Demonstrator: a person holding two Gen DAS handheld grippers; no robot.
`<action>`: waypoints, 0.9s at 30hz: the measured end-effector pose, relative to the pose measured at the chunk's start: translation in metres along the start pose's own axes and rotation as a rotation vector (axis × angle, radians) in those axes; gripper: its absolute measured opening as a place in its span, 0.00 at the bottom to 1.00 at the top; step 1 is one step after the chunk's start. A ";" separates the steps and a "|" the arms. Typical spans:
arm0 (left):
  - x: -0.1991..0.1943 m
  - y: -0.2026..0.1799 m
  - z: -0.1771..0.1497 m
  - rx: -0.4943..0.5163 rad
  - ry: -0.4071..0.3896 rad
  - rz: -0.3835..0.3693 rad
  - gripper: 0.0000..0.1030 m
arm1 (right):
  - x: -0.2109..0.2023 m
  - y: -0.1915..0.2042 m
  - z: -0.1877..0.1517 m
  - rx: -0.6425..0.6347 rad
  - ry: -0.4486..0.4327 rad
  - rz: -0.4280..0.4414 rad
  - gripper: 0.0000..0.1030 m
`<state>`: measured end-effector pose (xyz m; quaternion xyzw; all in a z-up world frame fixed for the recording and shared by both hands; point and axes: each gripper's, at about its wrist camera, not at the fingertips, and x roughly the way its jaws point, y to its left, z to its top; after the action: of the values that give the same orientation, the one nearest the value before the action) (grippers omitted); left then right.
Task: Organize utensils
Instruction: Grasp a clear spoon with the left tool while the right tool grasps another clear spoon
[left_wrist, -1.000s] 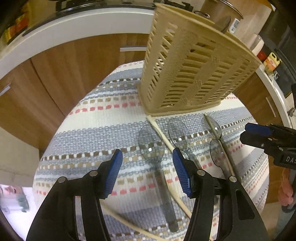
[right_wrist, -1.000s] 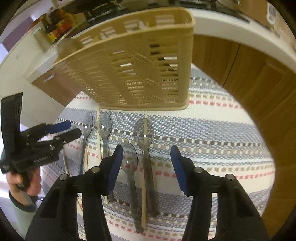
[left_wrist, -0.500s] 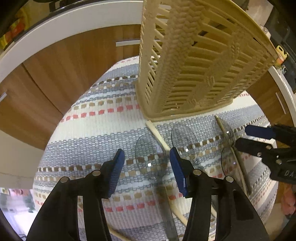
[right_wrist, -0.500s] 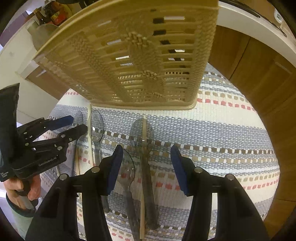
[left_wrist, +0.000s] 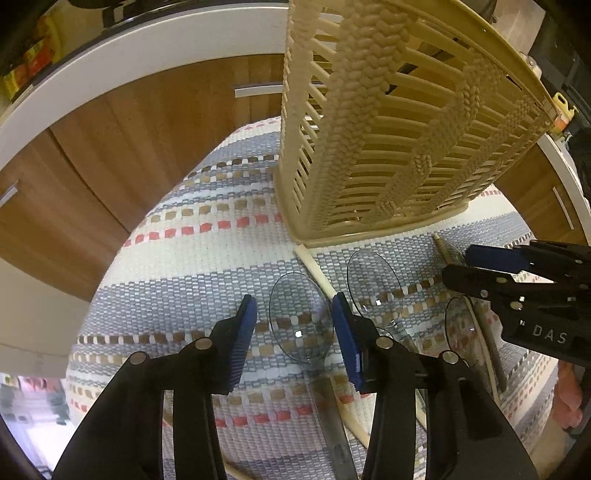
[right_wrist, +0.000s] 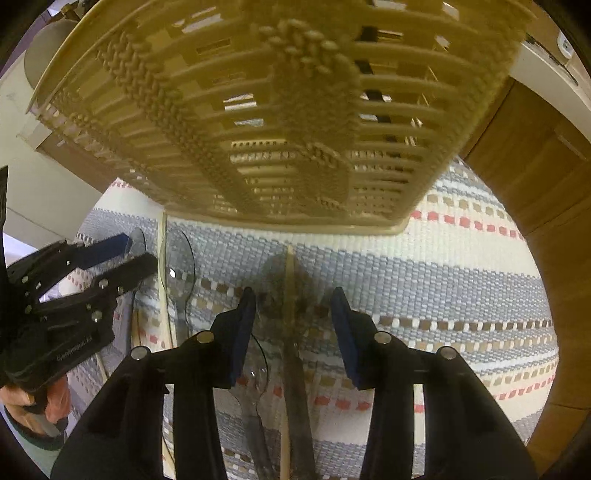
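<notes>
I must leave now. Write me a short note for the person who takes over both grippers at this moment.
Left gripper: jaws closing around the bowl of a clear spoon, not yet gripped.
Right gripper: jaws closing around a spoon with a wooden stick lying on it, nothing gripped.
All utensils lie on the striped mat in front of the beige basket.
Done: nothing visibly sorted.
Left: everything.

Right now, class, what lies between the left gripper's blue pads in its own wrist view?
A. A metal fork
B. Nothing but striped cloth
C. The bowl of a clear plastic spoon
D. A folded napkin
C: the clear plastic spoon lies bowl-up on the striped cloth between the closing left gripper pads, not yet pinched.
</notes>
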<state>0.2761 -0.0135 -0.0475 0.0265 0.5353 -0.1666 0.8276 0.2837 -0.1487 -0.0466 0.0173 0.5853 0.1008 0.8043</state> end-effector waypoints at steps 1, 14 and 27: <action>0.000 0.001 -0.001 0.000 -0.001 -0.002 0.40 | 0.002 0.003 0.002 -0.011 -0.002 -0.016 0.38; -0.002 -0.001 -0.006 -0.070 -0.043 0.031 0.30 | 0.008 0.033 -0.009 -0.114 -0.045 -0.100 0.29; -0.033 0.019 -0.022 -0.146 -0.089 -0.053 0.29 | -0.024 -0.014 -0.031 -0.010 -0.100 -0.044 0.29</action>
<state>0.2504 0.0176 -0.0296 -0.0554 0.5092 -0.1501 0.8456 0.2497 -0.1690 -0.0361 0.0055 0.5441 0.0850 0.8347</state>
